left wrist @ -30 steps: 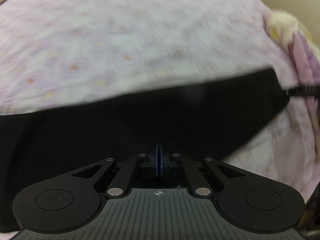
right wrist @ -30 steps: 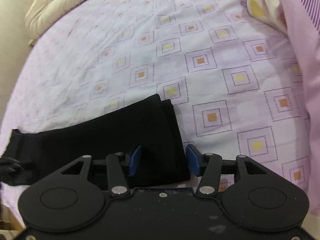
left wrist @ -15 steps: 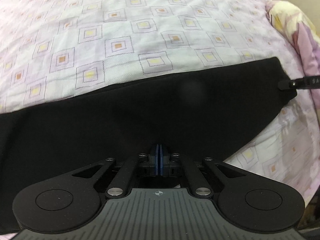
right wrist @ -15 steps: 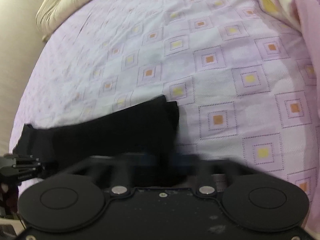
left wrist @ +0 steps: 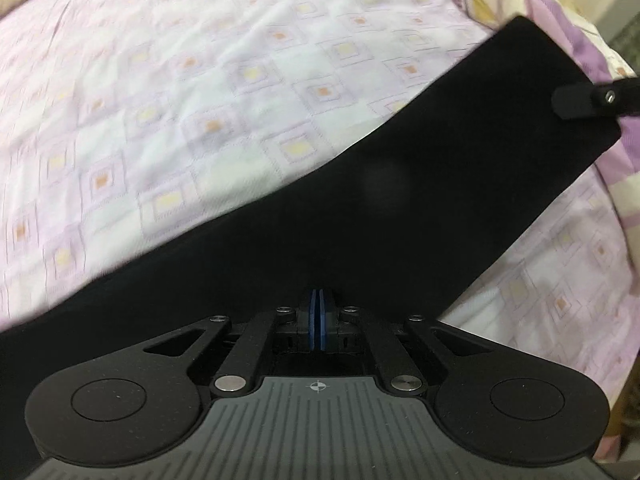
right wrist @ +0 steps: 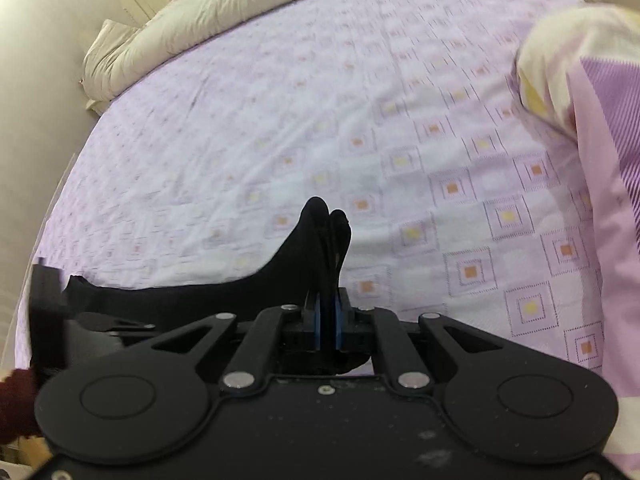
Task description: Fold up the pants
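Note:
The black pants (left wrist: 360,208) hang stretched above the bed between my two grippers. In the left wrist view my left gripper (left wrist: 318,320) is shut on the near edge of the cloth, which runs up to the right where the right gripper (left wrist: 592,98) pinches its far end. In the right wrist view my right gripper (right wrist: 327,320) is shut on several stacked layers of the pants (right wrist: 320,240), which stick up between the blue pads and trail left towards the left gripper (right wrist: 60,312).
The bed carries a lilac sheet (right wrist: 320,100) with square patterns. A cream duvet (right wrist: 180,28) lies rolled along the far edge by the headboard. A yellow and purple blanket (right wrist: 580,92) is piled at the right, also in the left wrist view (left wrist: 552,12).
My right gripper has closed on the end of the pants and lifted it off the bed. The pants now hang taut and slanted between both grippers.

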{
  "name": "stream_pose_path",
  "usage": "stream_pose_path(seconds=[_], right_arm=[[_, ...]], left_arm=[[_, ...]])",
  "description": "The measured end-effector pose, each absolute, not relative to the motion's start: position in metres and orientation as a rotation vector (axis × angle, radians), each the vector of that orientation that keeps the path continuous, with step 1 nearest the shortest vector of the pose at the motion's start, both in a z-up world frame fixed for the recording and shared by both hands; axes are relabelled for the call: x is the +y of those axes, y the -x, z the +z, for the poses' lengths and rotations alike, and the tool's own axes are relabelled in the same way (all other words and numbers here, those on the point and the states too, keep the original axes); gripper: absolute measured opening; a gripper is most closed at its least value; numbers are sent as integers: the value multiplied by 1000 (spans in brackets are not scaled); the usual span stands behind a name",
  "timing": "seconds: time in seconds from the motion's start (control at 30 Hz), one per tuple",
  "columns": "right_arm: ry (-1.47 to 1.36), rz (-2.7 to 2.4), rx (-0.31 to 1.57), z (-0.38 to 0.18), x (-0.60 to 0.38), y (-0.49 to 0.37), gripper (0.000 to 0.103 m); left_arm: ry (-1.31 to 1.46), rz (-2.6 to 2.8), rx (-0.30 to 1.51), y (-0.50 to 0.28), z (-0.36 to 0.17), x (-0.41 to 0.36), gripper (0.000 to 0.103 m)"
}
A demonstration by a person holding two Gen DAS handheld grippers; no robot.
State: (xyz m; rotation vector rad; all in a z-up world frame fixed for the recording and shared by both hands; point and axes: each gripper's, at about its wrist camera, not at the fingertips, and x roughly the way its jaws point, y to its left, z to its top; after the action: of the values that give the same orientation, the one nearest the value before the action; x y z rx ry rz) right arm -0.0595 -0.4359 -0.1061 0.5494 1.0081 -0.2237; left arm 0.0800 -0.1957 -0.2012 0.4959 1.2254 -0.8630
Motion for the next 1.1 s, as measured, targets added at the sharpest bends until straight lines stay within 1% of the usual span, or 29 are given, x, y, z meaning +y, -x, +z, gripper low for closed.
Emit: stream_pose_path(seconds=[0.1,0.2,0.33,0.5,0.63,0.87,0.9,0.93,0.97,1.0,1.03,1.1], right_arm=[[-512,-217,1003,-88,-414,50,8],[-477,-183,995,-67,-381,40,8],[-440,-104,959,-41,-321,20,8],[-401,31,941,-28,-221,-15,8],[-389,103,975,-48,-144,-46,8],[-254,105,1083,-114,-46,-81,8],[-221,106,1102,-123,-37,-85,9],[-189,108,1112,-129,-29,-85,16],[-158,108,1115,-133,-21,-86,19],[-132,104,1111,-136,-15,-87,30],[-117,106,1114,-137,-10,-87,38],[-126,132,1114,-135,-5,-85,38]], left_arm=[[-447,-865,1242,-86,-195,-186,5],[-352,-768,1222,-95,-182,-153,5],[-222,-666,1219,-111,-165,-89,5],[-143,-540,1237,-125,-154,-2,5],[-130,-469,1257,-133,-152,64,5],[-133,-432,1269,-150,-145,125,5],[-131,-434,1269,-151,-144,131,5],[-128,-436,1269,-151,-143,136,5],[-126,-438,1269,-152,-142,139,5],[-124,-440,1267,-151,-142,139,5],[-120,-442,1264,-150,-140,143,5],[-108,-452,1255,-150,-136,143,5]])
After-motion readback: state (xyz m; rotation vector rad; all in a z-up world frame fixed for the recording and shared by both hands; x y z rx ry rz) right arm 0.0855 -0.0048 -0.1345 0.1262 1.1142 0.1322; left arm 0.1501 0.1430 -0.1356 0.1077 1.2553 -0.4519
